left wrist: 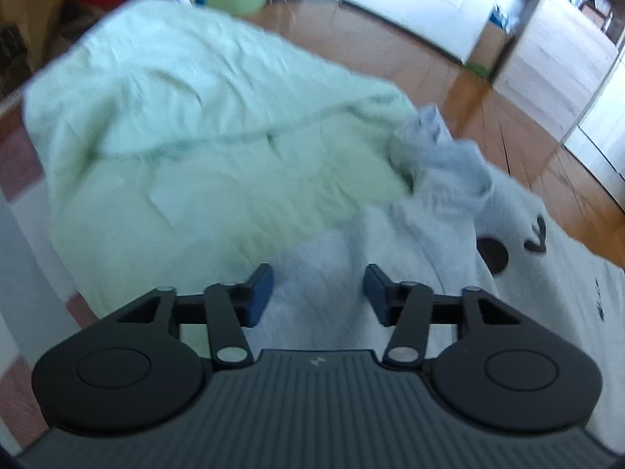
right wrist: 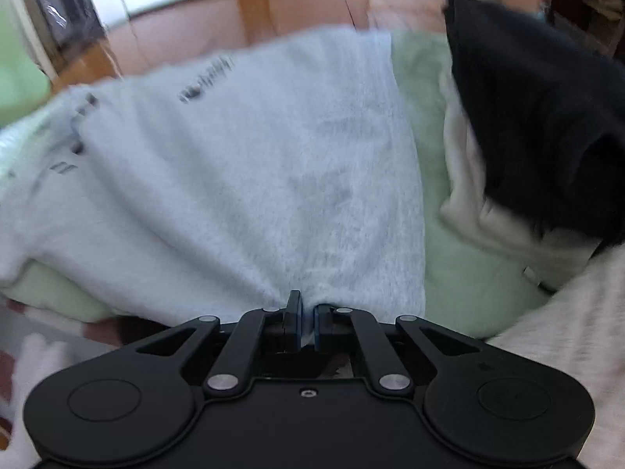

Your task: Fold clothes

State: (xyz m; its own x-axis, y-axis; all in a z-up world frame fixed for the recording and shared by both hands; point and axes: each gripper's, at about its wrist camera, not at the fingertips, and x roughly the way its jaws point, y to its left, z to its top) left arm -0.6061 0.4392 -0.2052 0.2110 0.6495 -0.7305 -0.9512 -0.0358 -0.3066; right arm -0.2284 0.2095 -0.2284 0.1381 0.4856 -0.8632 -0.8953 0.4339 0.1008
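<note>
The right gripper (right wrist: 307,322) pinches the near hem of a pale grey printed cotton T-shirt (right wrist: 242,179), spread over a mint-green quilted blanket (right wrist: 461,273), likely to lift that edge into a fold. The left gripper (left wrist: 318,293) hovers over the shirt with jaws spread, empty. A dark folded garment (right wrist: 539,125) lies alongside.
</note>
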